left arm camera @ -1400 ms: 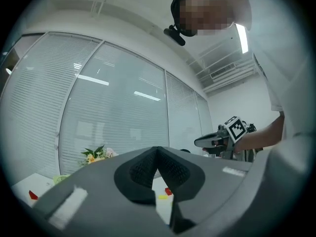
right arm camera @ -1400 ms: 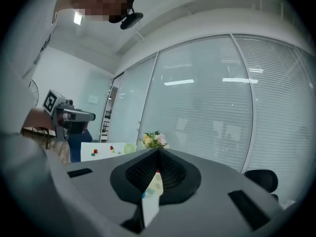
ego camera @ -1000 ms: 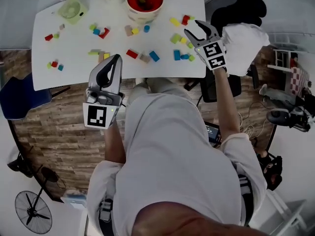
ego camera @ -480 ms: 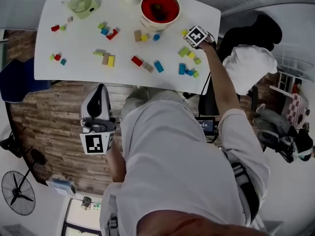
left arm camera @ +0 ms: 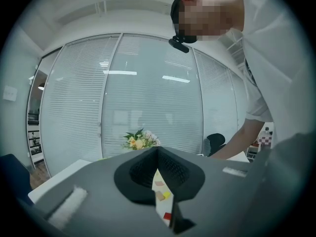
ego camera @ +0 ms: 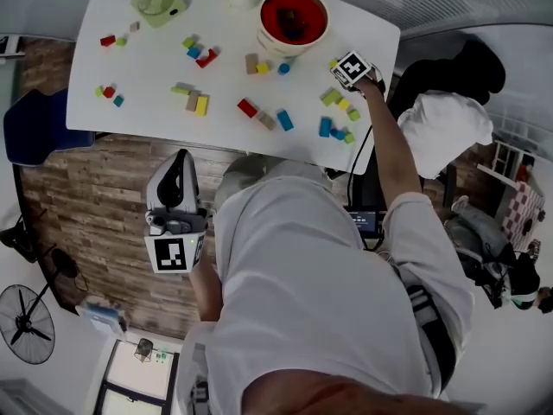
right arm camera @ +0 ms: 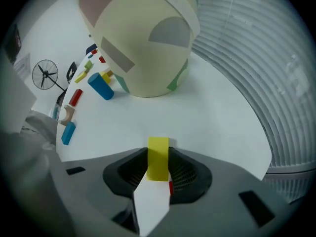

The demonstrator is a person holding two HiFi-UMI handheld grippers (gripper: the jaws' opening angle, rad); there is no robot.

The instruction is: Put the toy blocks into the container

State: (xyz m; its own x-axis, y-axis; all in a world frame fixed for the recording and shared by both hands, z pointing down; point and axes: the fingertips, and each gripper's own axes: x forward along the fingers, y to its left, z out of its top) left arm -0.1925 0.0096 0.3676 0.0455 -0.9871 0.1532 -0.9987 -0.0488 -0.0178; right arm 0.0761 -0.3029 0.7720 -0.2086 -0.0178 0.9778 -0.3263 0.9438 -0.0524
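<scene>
Pointing steeply down at the table (ego camera: 147, 85), the right gripper (ego camera: 347, 69) sits over the far right part of the top, just right of the bowl (ego camera: 275, 45). In the right gripper view its jaws, which have just been closing, are clamped on a yellow block (right arm camera: 158, 163). The block stands on the white surface and fills the gap between the pads. The bowl's cream wall rises just beyond the block, and a blue cylinder (right arm camera: 100, 87) lies at the bowl's foot on the left. The bowl is red inside and holds something dark, too small to make out.

The left gripper (ego camera: 181, 164) is held off the table, over the wood floor (ego camera: 86, 197) and close to the person's body, well apart from every block. Its jaws are closed tip to tip with nothing between them.

Loose blocks lie scattered across the table. A red block (ego camera: 248, 107) and a blue block (ego camera: 284, 120) lie near the front edge. A green, blue and yellow cluster (ego camera: 339, 115) lies just on the near side of the right gripper, and more blocks lie toward the left end.
</scene>
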